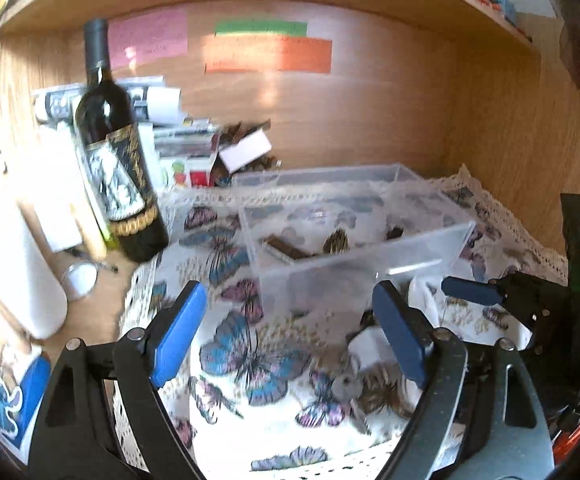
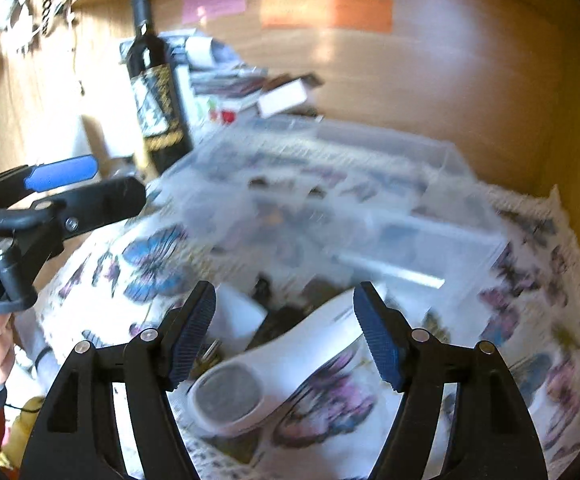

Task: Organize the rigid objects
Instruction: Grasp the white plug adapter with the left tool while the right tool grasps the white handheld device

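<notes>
Hand-held grippers: left [image 1: 290,336] and right [image 2: 286,332] both wide apart, empty.

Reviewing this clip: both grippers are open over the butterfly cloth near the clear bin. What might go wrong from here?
1. The right gripper straddles a white curved object that is broad and smooth, so it may slip when pinched.
2. The left gripper works close to the right one; they may collide.
3. The clear bin sits on loose butterfly cloth; a nudge could slide it toward the wine bottle.

Left tool [image 1: 290,332] open over butterfly cloth [image 1: 258,360]; clear bin [image 1: 353,240] blurred.
</notes>
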The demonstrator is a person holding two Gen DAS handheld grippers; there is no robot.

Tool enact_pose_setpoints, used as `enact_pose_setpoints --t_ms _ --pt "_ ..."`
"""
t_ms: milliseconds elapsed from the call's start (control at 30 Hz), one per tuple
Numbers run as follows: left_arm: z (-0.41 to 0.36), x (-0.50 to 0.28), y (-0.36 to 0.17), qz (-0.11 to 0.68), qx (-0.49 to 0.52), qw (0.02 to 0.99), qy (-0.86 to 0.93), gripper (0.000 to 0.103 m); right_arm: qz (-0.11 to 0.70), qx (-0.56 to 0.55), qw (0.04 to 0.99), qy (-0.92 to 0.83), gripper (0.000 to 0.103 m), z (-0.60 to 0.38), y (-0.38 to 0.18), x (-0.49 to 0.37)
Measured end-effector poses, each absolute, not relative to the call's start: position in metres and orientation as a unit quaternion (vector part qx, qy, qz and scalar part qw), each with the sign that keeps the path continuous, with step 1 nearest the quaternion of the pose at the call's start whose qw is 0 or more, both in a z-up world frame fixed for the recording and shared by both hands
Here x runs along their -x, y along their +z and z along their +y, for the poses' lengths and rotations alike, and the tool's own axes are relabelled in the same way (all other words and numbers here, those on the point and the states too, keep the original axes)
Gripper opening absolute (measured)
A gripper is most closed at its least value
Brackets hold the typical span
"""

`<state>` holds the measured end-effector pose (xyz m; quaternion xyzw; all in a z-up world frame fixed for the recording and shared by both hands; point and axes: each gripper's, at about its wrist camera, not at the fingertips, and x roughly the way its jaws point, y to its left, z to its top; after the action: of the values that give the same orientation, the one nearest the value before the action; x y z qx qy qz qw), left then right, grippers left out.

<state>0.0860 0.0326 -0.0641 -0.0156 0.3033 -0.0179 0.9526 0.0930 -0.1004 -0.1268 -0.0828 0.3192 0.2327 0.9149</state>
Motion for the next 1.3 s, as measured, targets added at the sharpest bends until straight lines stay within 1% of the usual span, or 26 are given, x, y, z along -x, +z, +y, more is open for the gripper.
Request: enact_pose_setpoints --t_ms 167,233,267,300,367,533,600,633,733,933,967,1000,1300 --pt "0.035 -0.082 -0.083 0.336 0.039 0.94 -0.036 0.085 0.33 0.115 0.911 0.217 0.069 -0.098 -0.145 -0.083" --pt "0.032 -0.084 -0.089 0.352 0.049 0.933 -0.057 0.08 0.338 0.109 0.91 0.215 0.069 -0.106 -0.145 -0.079" --pt "0.029 -0.085 -0.092 0.36 0.053 0.929 -0.068 0.071 0.339 0.106 0.91 0.213 0.069 -0.111 -0.145 -0.076" --pt "0.026 -0.086 -0.094 0.366 0.054 0.926 -0.076 0.066 0.34 0.103 0.911 0.21 0.069 -0.116 -0.144 -0.074" --pt "0.016 -0.089 -0.099 0.376 0.052 0.921 -0.091 0.061 0.344 0.096 0.912 0.203 0.069 -0.124 -0.144 -0.069" --pt "-0.012 -0.096 -0.108 0.389 0.037 0.913 -0.115 0.056 0.351 0.088 0.914 0.186 0.068 -0.143 -0.147 -0.061" --pt "-0.018 -0.1 -0.111 0.392 0.031 0.913 -0.113 0.055 0.353 0.081 0.914 0.184 0.059 -0.149 -0.149 -0.061" --pt "-0.021 -0.103 -0.113 0.395 0.03 0.911 -0.112 0.055 0.356 0.075 0.913 0.185 0.056 -0.151 -0.15 -0.061" --pt "-0.025 -0.112 -0.122 0.414 0.036 0.902 -0.115 0.054 0.37 0.058 0.908 0.185 0.04 -0.155 -0.159 -0.064" --pt "-0.033 -0.122 -0.133 0.432 0.032 0.895 -0.108 0.054 0.355 0.051 0.916 0.182 0.039 -0.159 -0.16 -0.058" --pt "-0.034 -0.123 -0.134 0.432 0.03 0.895 -0.106 0.048 0.353 0.05 0.916 0.182 0.038 -0.16 -0.159 -0.057" --pt "-0.035 -0.123 -0.134 0.43 0.026 0.896 -0.104 0.046 0.351 0.048 0.917 0.183 0.038 -0.161 -0.158 -0.055" --pt "-0.033 -0.116 -0.127 0.412 0.03 0.903 -0.117 0.04 0.3 0.045 0.934 0.187 0.037 -0.168 -0.123 -0.043"
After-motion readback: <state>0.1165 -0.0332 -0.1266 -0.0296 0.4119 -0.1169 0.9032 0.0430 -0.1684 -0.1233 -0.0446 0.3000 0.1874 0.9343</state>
